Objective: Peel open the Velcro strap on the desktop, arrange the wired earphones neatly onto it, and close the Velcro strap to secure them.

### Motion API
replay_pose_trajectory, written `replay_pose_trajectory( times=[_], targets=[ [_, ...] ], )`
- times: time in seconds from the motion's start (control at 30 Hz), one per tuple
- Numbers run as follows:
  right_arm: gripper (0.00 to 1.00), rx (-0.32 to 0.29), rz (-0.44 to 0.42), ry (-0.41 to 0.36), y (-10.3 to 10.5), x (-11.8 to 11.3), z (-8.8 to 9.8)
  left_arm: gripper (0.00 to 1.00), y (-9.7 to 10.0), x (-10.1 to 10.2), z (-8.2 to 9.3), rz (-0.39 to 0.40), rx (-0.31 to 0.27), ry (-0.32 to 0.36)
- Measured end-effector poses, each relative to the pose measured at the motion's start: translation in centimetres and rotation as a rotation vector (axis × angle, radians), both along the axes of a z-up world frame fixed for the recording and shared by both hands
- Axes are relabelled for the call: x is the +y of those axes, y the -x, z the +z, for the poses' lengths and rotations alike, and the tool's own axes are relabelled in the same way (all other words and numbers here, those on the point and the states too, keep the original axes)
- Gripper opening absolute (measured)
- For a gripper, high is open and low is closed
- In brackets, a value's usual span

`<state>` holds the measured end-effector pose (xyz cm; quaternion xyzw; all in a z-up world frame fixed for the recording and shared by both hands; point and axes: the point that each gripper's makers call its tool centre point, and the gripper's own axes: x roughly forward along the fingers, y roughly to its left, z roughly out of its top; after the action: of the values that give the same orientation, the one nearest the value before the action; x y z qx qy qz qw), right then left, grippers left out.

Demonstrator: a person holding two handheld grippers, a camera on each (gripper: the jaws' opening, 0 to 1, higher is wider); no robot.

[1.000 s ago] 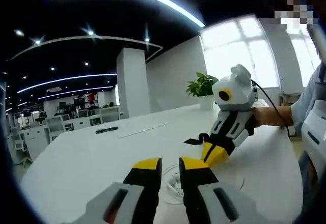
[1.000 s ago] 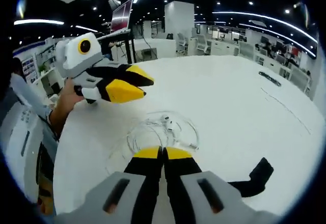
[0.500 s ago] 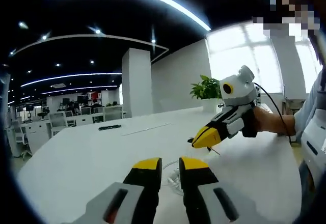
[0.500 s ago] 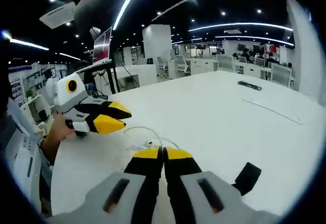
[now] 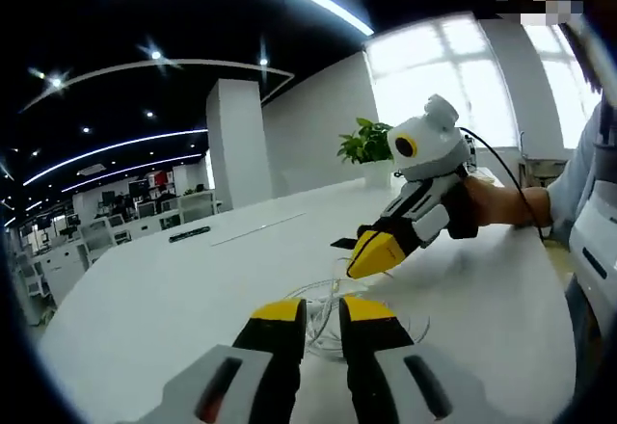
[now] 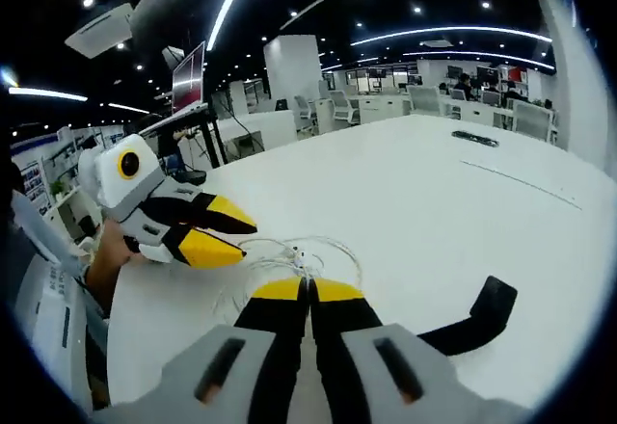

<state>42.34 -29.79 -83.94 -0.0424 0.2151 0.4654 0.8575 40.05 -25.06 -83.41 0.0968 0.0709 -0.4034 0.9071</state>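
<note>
One loose white earphones (image 6: 289,255) tangle

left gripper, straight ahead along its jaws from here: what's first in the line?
Probably the wired earphones: their loose white coil lies on the white table just past the left gripper, whose jaws stand slightly apart. The right gripper hangs further on and off to one side. Depth is hard to judge.

Right gripper (image 6: 308,291) pinched on black Velcro strap (image 6: 474,316) above white desktop (image 6: 453,202), earphones (image 6: 289,255) beyond.
</note>
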Motion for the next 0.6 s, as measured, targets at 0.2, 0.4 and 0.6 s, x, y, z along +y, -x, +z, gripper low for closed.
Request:
replay_pose_trajectory(
  times=[0.2,0.4,0.6],
  targets=[
    [0.04,-0.011,-0.006,0.024,0.0,-0.2,-0.7,0.18,0.2,-0.4,-0.2,-0.019,0.001,-0.014],
    [0.04,-0.013,0.030,0.004,0.9,0.3,-0.2,0.18,0.3,-0.2,-0.3,-0.007,-0.007,-0.027],
    [0.04,-0.059,0.052,0.022,1.3,0.6,0.2,0.08,0.3,-0.4,-0.2,-0.011,-0.027,-0.040]
  ],
)
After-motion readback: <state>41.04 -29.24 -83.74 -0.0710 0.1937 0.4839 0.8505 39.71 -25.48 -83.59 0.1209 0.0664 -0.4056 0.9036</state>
